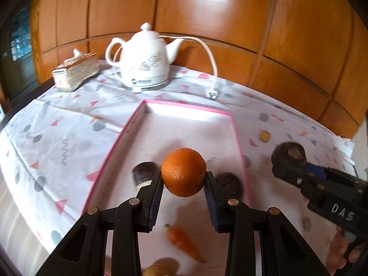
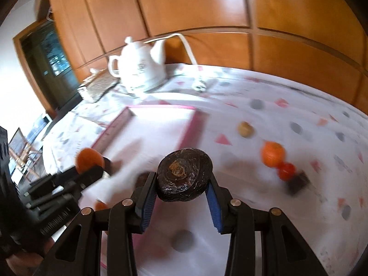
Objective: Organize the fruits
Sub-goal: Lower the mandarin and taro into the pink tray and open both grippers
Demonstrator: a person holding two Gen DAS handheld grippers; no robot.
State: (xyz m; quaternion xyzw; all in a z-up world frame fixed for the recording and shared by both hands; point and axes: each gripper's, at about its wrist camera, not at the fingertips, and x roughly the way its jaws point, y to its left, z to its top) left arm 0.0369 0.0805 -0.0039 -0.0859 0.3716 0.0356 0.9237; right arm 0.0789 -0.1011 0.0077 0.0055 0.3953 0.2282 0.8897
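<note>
Midway by the look of it — left gripper (image 1: pixel 184 179) jaws clamped on an orange (image 1: pixel 183 172) above the pink-rimmed tray (image 1: pixel 237 135), right gripper (image 2: pixel 182 182) pinching a dark fruit (image 2: pixel 184 174) — several pieces already in, others waiting near the bench's right edge.

1. The tray (image 1: pixel 147 124) lay on the tablecloth (image 1: pixel 69 126), in front of the kettle (image 1: pixel 147 62).
2. A tissue box (image 1: pixel 76 71) stood left of the kettle, its plug (image 1: pixel 212 94) to the right.
3. A carrot (image 1: pixel 184 241) lay in the tray (near edge).
4. Right of the tray lay a small nut (image 2: pixel 245 128), a tangerine (image 2: pixel 272 154) and a tomato (image 2: pixel 286 170), those last two touching.
</note>
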